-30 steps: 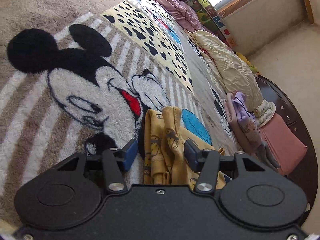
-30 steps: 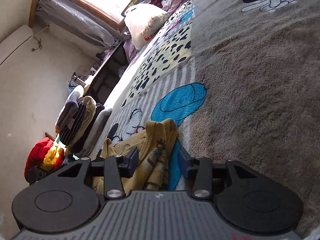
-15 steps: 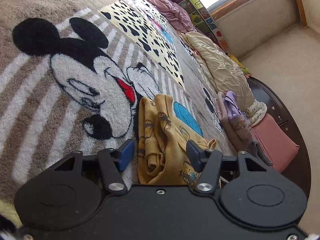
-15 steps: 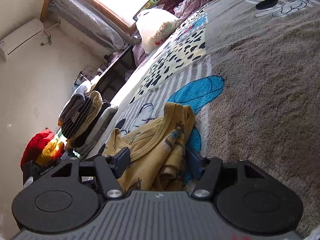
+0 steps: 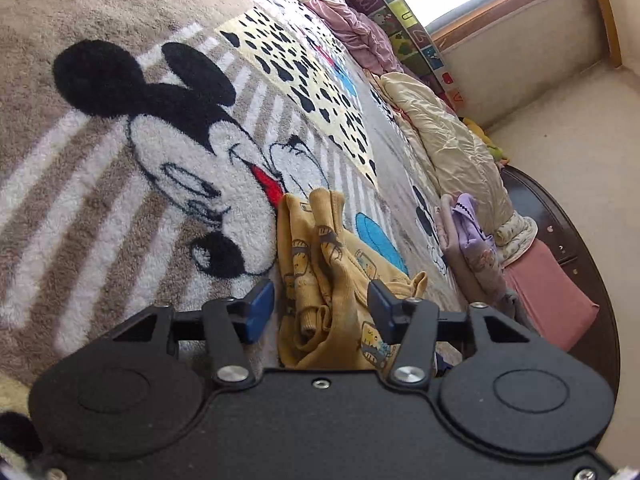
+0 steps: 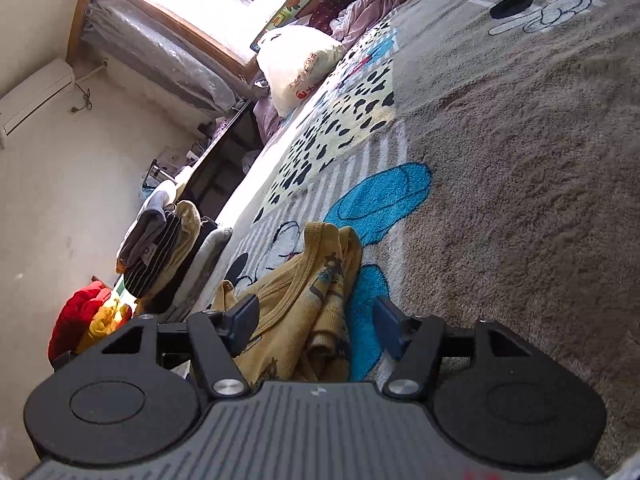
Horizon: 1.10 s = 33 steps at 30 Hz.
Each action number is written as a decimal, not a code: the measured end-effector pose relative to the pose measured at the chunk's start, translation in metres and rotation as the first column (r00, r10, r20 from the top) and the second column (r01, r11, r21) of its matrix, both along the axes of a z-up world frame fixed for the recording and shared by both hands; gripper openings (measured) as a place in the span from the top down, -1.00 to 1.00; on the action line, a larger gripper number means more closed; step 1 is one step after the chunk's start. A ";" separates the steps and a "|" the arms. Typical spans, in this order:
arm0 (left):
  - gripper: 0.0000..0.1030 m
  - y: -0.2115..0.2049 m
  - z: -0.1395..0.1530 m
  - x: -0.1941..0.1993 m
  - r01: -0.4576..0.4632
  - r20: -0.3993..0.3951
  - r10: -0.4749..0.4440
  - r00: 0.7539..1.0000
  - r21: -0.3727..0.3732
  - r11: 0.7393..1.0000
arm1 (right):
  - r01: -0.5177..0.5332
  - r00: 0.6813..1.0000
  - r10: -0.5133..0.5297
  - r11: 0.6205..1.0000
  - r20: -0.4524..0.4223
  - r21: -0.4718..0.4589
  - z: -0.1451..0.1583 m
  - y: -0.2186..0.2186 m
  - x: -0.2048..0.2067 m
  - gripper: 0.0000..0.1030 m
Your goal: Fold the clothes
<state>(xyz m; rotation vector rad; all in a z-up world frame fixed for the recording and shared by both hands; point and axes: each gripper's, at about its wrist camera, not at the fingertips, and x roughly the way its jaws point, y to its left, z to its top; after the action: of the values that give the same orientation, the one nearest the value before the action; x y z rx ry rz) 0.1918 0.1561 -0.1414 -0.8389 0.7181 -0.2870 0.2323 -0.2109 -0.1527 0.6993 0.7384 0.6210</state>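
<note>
A crumpled yellow garment with small cartoon prints (image 5: 328,264) lies bunched on the plush cartoon-mouse blanket (image 5: 120,184). My left gripper (image 5: 320,310) hangs open just above the near end of it, its blue pads on either side of the cloth. In the right wrist view the same yellow garment (image 6: 304,304) lies between the pads of my right gripper (image 6: 316,318), which is open too. Neither gripper pinches the fabric. The near part of the garment is hidden under both gripper bodies.
A cream quilt (image 5: 452,148) and folded purple and pink clothes (image 5: 472,248) line one bed edge. A stack of folded dark and striped clothes (image 6: 160,248) and a red and yellow heap (image 6: 88,320) lie at the other edge. A white pillow (image 6: 296,68) sits by the window.
Both grippers have opened wider and drawn back a little. More of the yellow garment shows between the pads, and it lies more bunched than a second ago.
</note>
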 end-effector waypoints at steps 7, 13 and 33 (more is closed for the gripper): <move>0.51 -0.017 -0.005 0.003 0.047 0.024 -0.048 0.999 0.041 0.998 | -0.067 0.997 0.070 0.996 0.040 -0.062 -0.008 0.039 0.000 0.19; 0.54 -0.004 0.001 -0.012 0.020 0.079 -0.020 0.997 -0.004 1.000 | -0.033 0.999 0.033 0.999 0.032 0.019 0.005 0.051 -0.012 0.32; 0.54 0.168 0.075 -0.212 -0.519 0.216 0.556 0.803 -0.208 0.829 | -0.555 0.827 0.537 0.827 0.168 0.089 0.119 0.302 -0.021 0.32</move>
<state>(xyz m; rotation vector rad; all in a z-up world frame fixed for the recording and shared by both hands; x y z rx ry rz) -0.0206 0.3245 -0.0663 -1.0783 0.1815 0.0697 0.2108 0.0912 -0.0337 0.5559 0.7775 1.2480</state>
